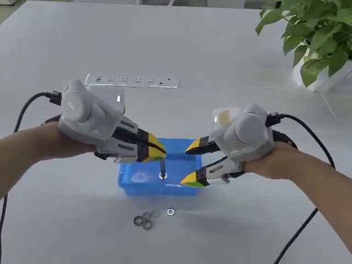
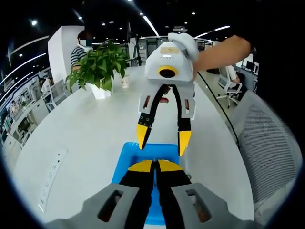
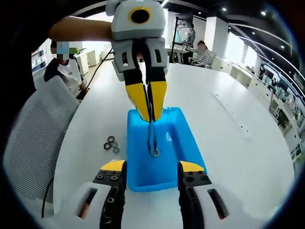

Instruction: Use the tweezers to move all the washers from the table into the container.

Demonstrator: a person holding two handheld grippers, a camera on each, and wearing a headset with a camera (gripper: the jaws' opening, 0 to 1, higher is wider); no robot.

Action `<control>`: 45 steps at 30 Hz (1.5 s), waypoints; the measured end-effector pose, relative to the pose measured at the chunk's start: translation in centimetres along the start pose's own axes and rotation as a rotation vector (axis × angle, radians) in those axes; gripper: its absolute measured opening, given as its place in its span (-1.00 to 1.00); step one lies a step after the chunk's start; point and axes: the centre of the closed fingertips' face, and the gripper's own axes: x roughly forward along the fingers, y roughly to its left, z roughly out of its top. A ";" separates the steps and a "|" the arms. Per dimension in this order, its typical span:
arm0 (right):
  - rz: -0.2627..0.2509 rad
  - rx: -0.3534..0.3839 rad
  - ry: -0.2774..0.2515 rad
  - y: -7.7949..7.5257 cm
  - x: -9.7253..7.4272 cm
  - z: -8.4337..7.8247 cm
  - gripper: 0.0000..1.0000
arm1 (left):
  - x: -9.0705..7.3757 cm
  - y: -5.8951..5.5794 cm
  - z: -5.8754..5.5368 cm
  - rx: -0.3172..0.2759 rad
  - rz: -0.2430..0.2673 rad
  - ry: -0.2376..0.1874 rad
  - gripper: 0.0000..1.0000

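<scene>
Closest to the lens, the right gripper [image 3: 152, 168] has its fingers spread and holds nothing. Just beyond them, the left gripper [image 3: 148, 102] presses its fingers together on the tweezers [image 3: 152, 131], which hang down with one washer [image 3: 155, 152] at their tips, low over the blue container [image 3: 181, 129]. For a good release, the left fingers should probably ease open slowly, so the washer drops inside. Loose washers [image 3: 111, 143] lie on the table [image 3: 228, 157], just ahead of one right finger.
</scene>
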 end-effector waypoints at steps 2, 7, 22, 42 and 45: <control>-0.011 0.007 0.004 0.1 -0.5 -0.2 -0.04 | -0.2 -0.1 0.3 0.001 0.002 -0.005 -0.89; -0.031 0.044 0.000 0.5 -2.0 -0.5 0.10 | -0.8 -0.1 1.0 -0.002 0.008 -0.012 -0.89; -0.065 0.099 -0.028 2.2 -4.7 -1.4 0.45 | -3.0 -1.2 3.0 0.018 0.031 -0.001 -0.89; -0.090 0.127 -0.023 3.9 -6.2 -2.4 0.53 | -3.8 -3.7 4.7 0.052 0.001 0.001 -0.89; -0.090 0.131 -0.020 4.2 -6.2 -2.6 0.53 | -3.7 -4.2 4.8 0.056 -0.006 -0.002 -0.89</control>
